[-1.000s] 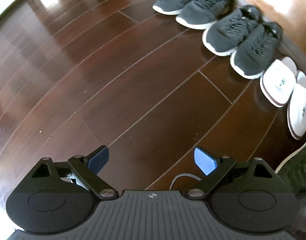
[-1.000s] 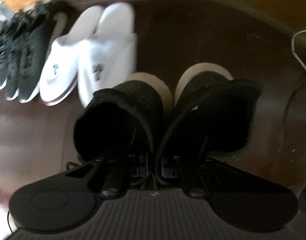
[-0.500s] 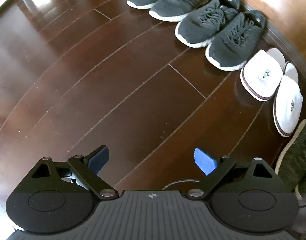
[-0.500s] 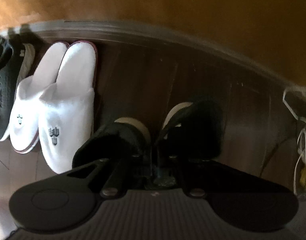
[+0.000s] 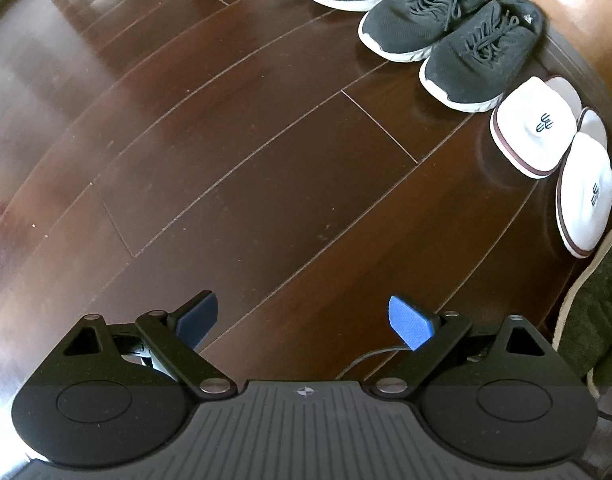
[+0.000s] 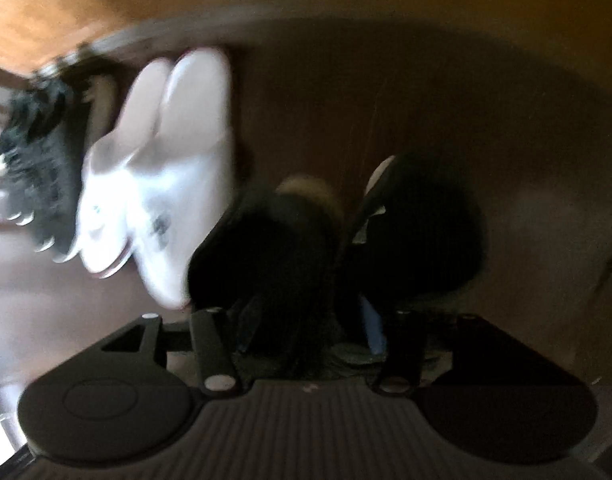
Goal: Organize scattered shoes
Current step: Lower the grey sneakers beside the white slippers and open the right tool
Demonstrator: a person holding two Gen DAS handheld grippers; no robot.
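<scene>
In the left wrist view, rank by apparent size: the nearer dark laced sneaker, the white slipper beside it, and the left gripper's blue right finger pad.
1. Dark laced sneaker, largest.
2. White slipper, clearly smaller.
3. Blue finger pad, smallest in the picture, though it sits nearest the camera, so its true size is smaller still.

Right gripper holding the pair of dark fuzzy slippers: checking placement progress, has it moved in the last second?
Yes. The right gripper with the pair of dark fuzzy slippers has swung rightward, then back left, relative to the white slippers; motion blur confirms movement.
</scene>
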